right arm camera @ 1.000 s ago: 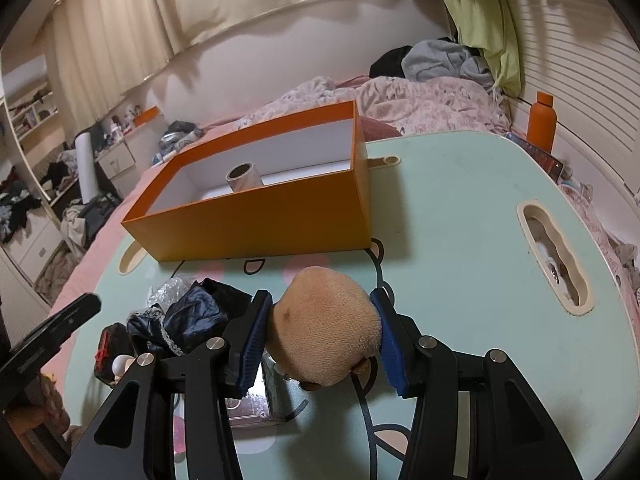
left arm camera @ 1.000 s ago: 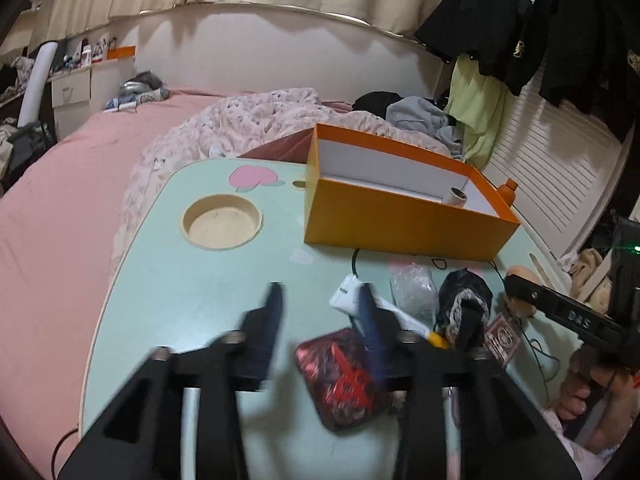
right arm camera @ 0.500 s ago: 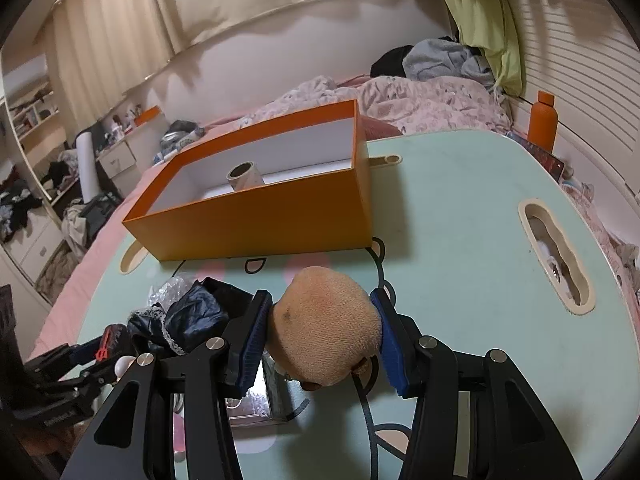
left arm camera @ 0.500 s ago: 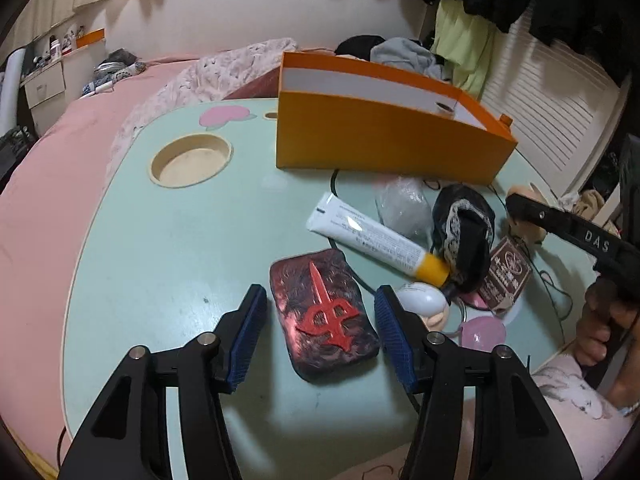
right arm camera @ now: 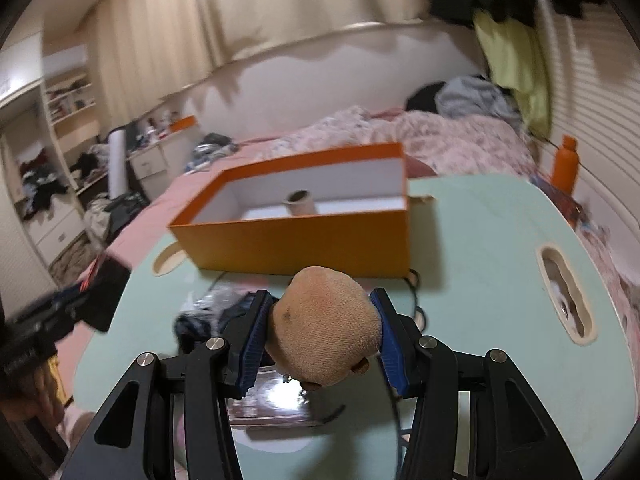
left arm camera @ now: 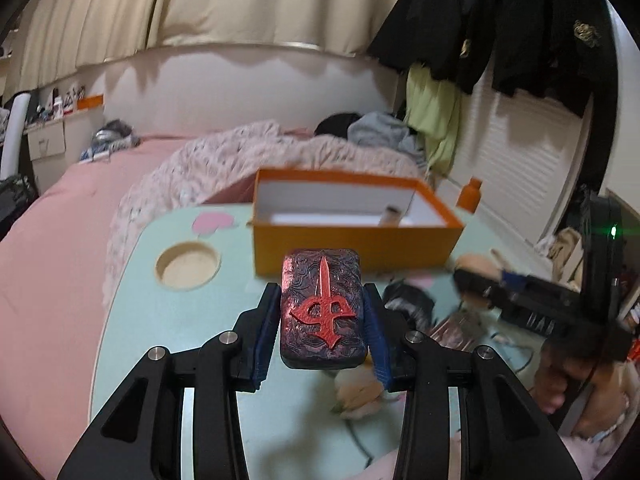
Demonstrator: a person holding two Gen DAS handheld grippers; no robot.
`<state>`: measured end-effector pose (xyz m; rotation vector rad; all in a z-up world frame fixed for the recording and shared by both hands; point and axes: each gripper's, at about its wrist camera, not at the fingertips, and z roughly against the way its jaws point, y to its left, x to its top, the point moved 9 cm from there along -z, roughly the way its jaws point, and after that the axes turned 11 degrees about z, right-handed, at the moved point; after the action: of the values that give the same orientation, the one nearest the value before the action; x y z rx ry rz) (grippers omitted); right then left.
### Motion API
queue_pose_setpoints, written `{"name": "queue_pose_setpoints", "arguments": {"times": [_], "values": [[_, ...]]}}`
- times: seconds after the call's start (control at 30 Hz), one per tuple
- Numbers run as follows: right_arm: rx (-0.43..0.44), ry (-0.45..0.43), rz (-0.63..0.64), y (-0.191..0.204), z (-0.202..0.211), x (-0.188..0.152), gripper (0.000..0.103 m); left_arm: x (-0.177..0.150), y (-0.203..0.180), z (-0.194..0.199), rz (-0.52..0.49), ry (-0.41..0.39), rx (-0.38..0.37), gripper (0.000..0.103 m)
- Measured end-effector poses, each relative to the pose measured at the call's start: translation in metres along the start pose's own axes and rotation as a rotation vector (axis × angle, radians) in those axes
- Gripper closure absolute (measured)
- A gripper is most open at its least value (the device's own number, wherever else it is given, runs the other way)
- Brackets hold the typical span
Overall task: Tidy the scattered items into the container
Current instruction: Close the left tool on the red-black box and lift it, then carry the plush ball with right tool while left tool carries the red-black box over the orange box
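Note:
My left gripper (left arm camera: 322,312) is shut on a dark box with a red dagger emblem (left arm camera: 323,304), held clear above the pale green table (left arm camera: 132,332). In the right wrist view my right gripper (right arm camera: 322,330) is shut on a tan plush ball (right arm camera: 324,328), also lifted off the table (right arm camera: 492,276). The open orange box (left arm camera: 352,246), white inside, stands beyond both grippers with a small roll (right arm camera: 299,202) in it. From the left wrist view the right gripper (left arm camera: 476,280) appears at the right with the plush.
Black cloth (right arm camera: 216,312), a shiny packet (right arm camera: 272,404) and a black cable (right arm camera: 416,304) lie under the right gripper. A round cup recess (left arm camera: 188,266) and an oblong slot (right arm camera: 564,292) are cut into the table. An orange bottle (right arm camera: 564,164) stands at the far right; a bed lies behind.
My left gripper closed on the emblem box and lifted it off the table toward the orange box. The right gripper rose a little with the plush ball and rolled slightly.

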<state>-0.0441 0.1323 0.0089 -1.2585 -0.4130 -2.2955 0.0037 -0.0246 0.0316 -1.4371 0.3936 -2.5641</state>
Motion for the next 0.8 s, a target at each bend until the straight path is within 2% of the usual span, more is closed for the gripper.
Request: {"name": "queue_pose_setpoints", "arguments": {"times": [0.2,0.4,0.63,0.8], "values": [[0.010,-0.029,0.063,0.014,0.004,0.005,0.053,0.001,-0.010,-0.009,-0.030,0.015,-0.002,0.061],[0.041,-0.043,0.098,0.021,0.002,0.014,0.053,0.021,-0.010,-0.020,-0.030,0.005,-0.003,0.061],[0.000,-0.090,0.136,0.014,-0.004,0.059,0.053,0.074,-0.012,-0.041,-0.064,-0.044,-0.001,0.061],[-0.040,-0.098,0.102,-0.008,-0.027,0.096,0.053,0.108,-0.015,-0.065,-0.071,-0.063,0.015,0.061]]}}
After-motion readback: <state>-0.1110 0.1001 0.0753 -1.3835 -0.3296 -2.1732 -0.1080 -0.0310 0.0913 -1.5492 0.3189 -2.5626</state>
